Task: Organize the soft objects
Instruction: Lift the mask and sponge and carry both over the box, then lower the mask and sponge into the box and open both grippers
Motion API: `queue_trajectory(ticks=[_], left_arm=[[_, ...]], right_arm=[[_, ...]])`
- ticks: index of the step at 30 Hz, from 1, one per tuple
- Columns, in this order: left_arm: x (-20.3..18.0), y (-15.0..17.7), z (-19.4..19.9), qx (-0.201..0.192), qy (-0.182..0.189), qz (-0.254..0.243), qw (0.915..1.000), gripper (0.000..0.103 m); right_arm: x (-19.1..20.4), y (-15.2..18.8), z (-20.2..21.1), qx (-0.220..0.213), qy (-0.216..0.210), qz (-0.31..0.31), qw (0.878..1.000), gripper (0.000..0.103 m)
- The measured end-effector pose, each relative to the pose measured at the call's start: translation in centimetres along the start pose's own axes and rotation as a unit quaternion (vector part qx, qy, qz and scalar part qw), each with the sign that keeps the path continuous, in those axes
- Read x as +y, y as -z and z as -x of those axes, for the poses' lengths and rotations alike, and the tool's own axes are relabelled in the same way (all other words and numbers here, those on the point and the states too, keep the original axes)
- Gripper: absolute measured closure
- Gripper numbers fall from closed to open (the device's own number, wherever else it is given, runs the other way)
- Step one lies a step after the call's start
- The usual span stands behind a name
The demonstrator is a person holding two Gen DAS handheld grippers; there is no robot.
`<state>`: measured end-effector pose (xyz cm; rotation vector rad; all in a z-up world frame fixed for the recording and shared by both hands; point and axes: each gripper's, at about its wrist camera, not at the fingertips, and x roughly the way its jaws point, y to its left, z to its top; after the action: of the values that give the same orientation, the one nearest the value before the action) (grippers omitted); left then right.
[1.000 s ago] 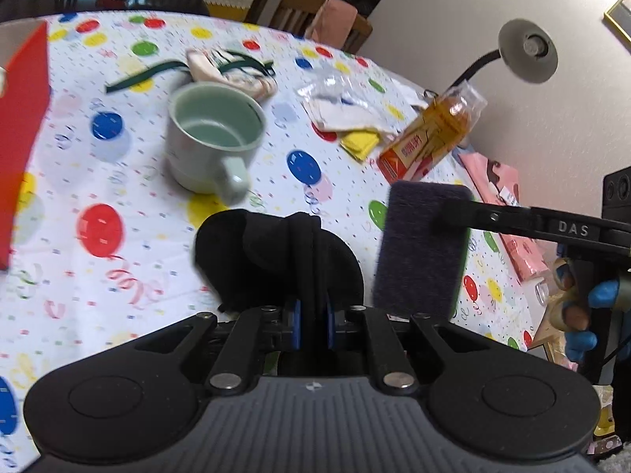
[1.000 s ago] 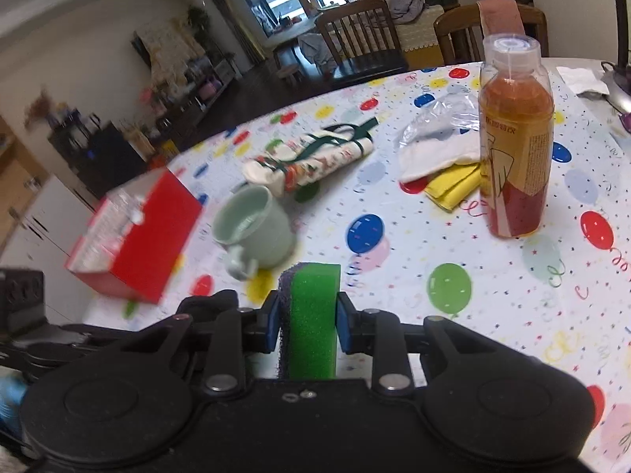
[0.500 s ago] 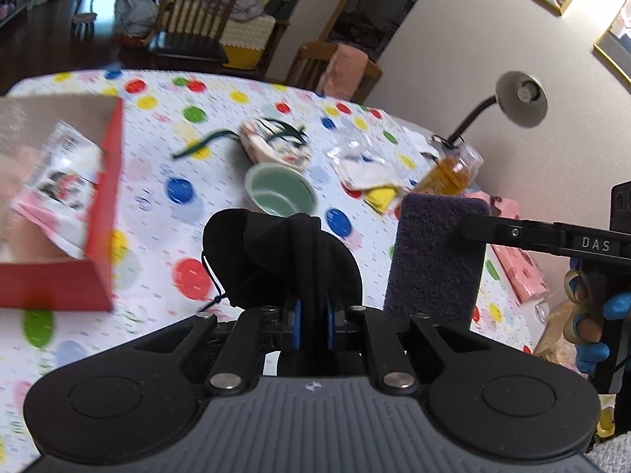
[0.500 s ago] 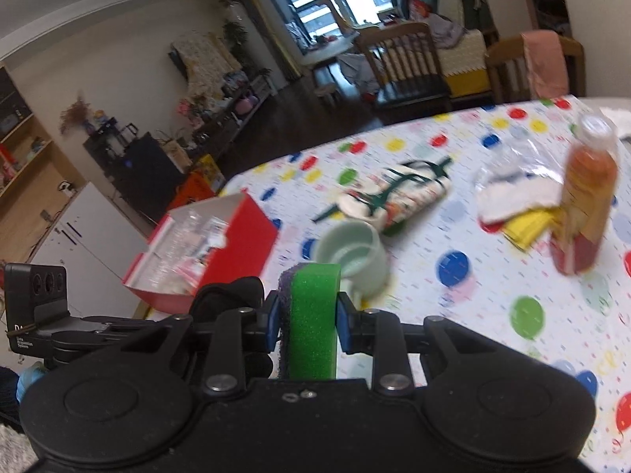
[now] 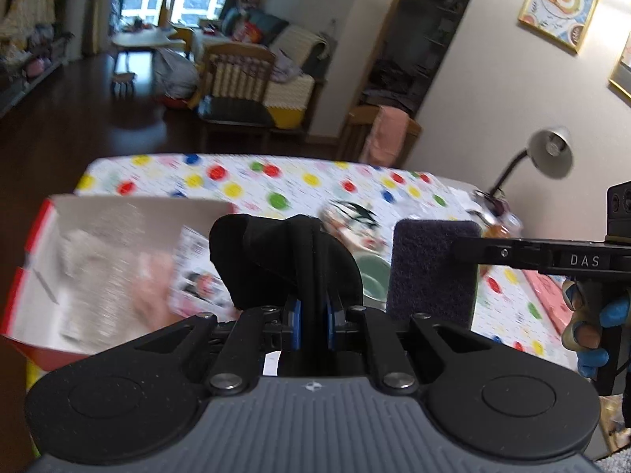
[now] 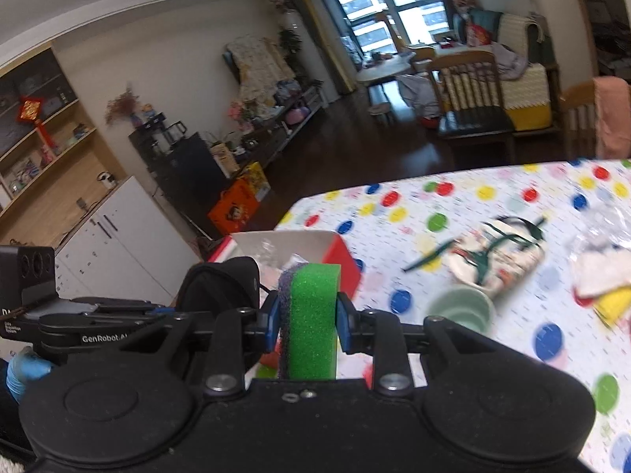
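My left gripper (image 5: pixel 311 317) is shut on a black soft pouch (image 5: pixel 276 256), carried in the air above the near right corner of an open red box (image 5: pixel 31 276). My right gripper (image 6: pixel 309 315) is shut on a green sponge (image 6: pixel 313 315) with a dark scouring side; in the left wrist view that sponge (image 5: pixel 434 268) hangs just right of the pouch. The right wrist view shows the pouch (image 6: pixel 221 283) at left, in front of the red box (image 6: pixel 343 260). Packets lie inside the box.
On the dotted tablecloth (image 6: pixel 493 205) lie a pale green mug (image 6: pixel 461 309), a rolled printed cloth with green ribbon (image 6: pixel 501 256), and white and yellow cloths in plastic (image 6: pixel 603 280). A desk lamp (image 5: pixel 548 153) stands at the far right. Chairs stand beyond the table.
Both grippers rose and swung left with their loads, from above the mug and bottle toward the red box. The box now fills the left of the left wrist view.
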<state>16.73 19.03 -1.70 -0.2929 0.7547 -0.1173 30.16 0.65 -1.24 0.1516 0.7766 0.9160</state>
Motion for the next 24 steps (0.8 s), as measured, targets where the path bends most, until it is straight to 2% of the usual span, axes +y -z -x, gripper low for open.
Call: queue_trajectory(ticks=[10,17,24], left_arm=[[6.0,-2.8,3.1,-0.030,-0.062,-0.007,0.9976,0.091],[11.2,-4.6,2.3,-0.004,-0.118,-0.020,0.9928,0.091],[14.4,-5.3,-0.3,0.026,-0.164,-0.055,0.9846,0.091]], right_arm=[[4.4,-2.5,-6.8,0.015,-0.024,0.016,0.999,0.075],[6.7,-3.5,-11.9,0.030,-0.021,0.019,0.999,0.075],[7.7,-3.3,-16.2,0.060,-0.024,0.010,0.998,0.075]])
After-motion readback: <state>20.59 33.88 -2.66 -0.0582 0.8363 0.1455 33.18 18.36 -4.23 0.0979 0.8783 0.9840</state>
